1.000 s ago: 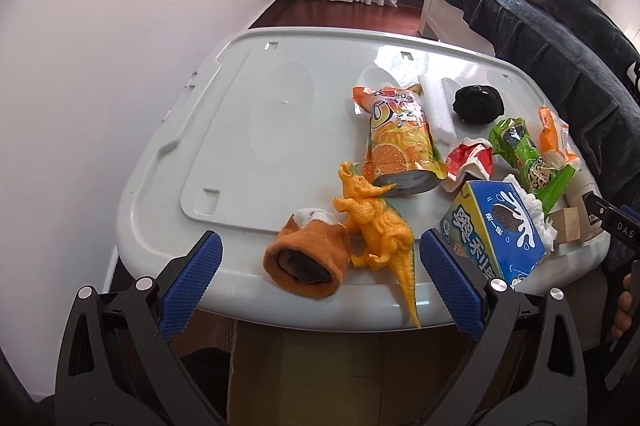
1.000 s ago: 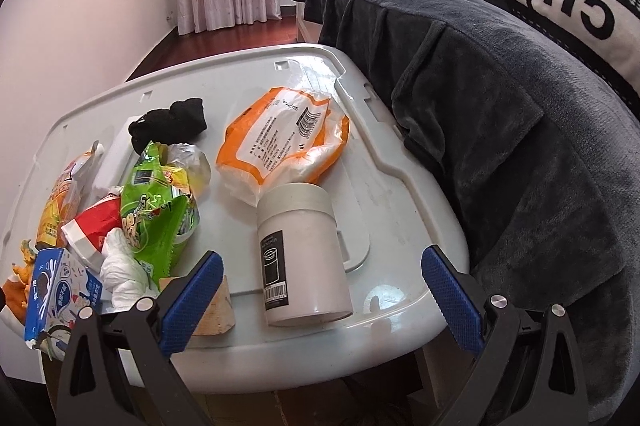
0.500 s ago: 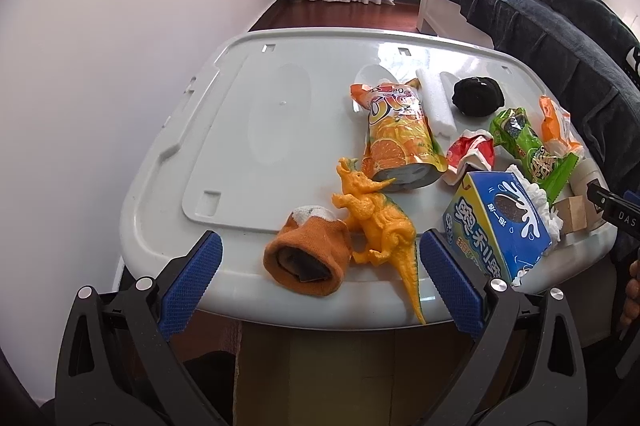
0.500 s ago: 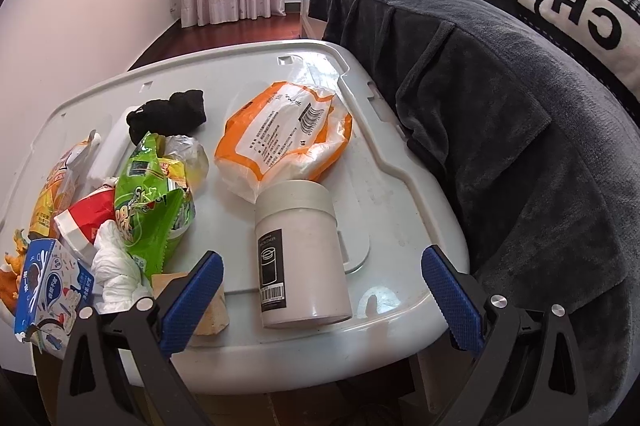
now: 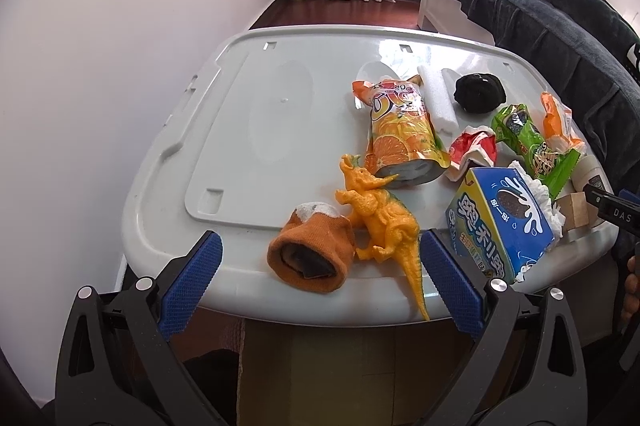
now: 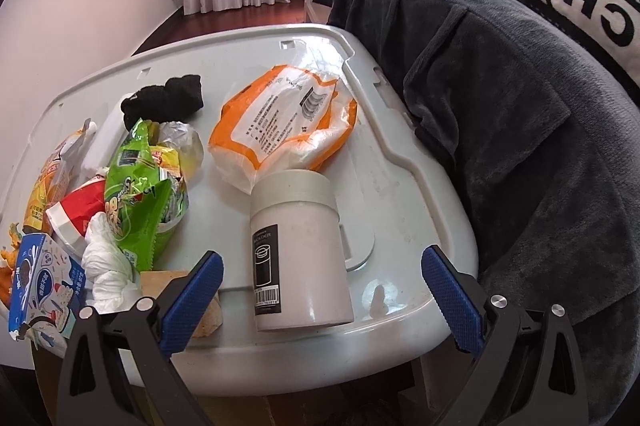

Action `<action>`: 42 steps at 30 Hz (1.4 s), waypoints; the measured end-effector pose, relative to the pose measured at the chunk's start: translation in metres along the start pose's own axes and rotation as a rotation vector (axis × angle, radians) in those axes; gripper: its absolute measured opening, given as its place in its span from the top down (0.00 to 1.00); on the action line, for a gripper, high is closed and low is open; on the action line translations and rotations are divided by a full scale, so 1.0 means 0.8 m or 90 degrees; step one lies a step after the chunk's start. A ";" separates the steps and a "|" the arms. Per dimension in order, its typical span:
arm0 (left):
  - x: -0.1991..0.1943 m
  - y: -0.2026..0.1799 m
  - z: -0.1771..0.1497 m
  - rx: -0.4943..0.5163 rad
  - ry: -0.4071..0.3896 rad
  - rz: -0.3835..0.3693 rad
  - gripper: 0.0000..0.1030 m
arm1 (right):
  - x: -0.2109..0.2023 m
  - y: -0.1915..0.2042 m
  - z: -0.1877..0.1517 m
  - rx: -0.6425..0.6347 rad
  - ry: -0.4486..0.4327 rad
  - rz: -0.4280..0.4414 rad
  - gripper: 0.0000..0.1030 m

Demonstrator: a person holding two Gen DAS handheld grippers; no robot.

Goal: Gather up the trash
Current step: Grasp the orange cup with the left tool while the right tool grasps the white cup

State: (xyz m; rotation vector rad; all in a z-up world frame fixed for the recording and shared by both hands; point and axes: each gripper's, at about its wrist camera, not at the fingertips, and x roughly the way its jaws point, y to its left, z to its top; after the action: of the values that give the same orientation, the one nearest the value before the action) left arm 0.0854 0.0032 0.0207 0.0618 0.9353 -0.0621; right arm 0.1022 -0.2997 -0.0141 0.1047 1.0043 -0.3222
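Both tongs hung released at the near bench edge, nothing gripped. Left tongs faced the orange sock & toy dino at 12 o'clock, prob non-trash. Right tongs lined up w/ the white jar. Trash sat beyond: blue box at 2, green wrapper at 10, orange bag at 12, likely dumped there for sorting.

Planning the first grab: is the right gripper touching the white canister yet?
Apart. In the right wrist view the right gripper is open, and bare lid shows between each blue pad and the white canister.
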 end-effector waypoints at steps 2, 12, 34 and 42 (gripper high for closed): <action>0.000 0.000 0.001 -0.001 0.002 -0.004 0.06 | 0.008 0.000 0.002 0.001 0.013 0.004 0.08; -0.008 0.004 0.003 -0.007 -0.003 -0.017 0.06 | 0.039 -0.002 0.012 0.029 0.063 0.017 0.32; 0.001 0.038 -0.025 -0.029 0.029 -0.052 0.06 | -0.023 -0.005 0.010 0.027 -0.047 0.074 0.55; 0.031 0.027 -0.026 0.003 0.052 0.039 0.06 | -0.027 -0.019 0.005 0.041 -0.044 0.089 0.55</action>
State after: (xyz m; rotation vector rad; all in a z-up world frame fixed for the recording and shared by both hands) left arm 0.0846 0.0259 -0.0110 0.0984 1.0138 -0.0057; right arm 0.0901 -0.3105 0.0074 0.2196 0.9131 -0.2295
